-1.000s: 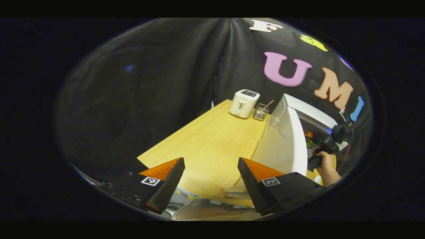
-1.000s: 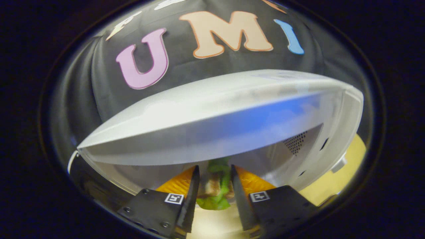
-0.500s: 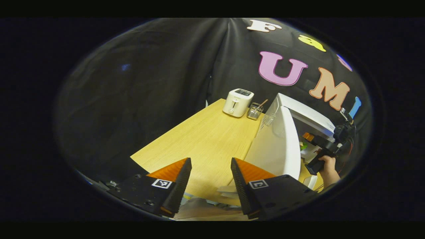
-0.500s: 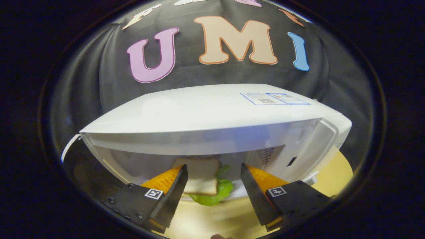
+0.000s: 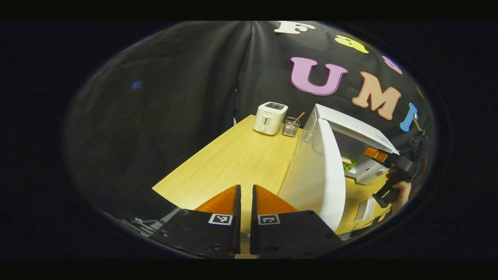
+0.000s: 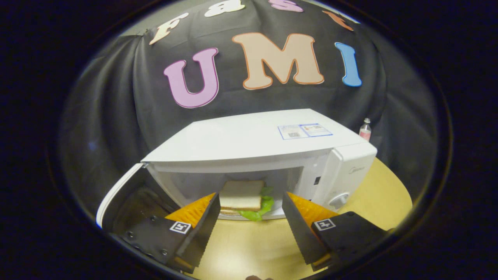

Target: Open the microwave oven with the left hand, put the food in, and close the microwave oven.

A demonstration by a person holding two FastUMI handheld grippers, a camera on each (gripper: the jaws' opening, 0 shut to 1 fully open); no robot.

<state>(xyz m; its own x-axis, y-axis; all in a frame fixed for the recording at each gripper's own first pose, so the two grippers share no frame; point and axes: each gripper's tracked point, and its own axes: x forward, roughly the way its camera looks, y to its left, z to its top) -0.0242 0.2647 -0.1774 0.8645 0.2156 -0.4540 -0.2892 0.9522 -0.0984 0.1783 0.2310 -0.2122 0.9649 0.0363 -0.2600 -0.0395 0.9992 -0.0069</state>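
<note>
1. The sandwich sits inside the microwave oven cavity; my right tool is spread wide and empty just outside it.
2. My left tool is pressed together, holding nothing, over the table.
3. The open door stands at my left view's 3 o'clock. I judge it light, rigid and free-swinging, so I'd push its outer face near the free edge.
4. The sandwich looks soft; best left alone.

A staged kitchen booth: black cloth wall behind a pale wooden table bearing a white boxy microwave oven, ahead of the right jaws, and a white toaster far beyond the left jaws.
</note>
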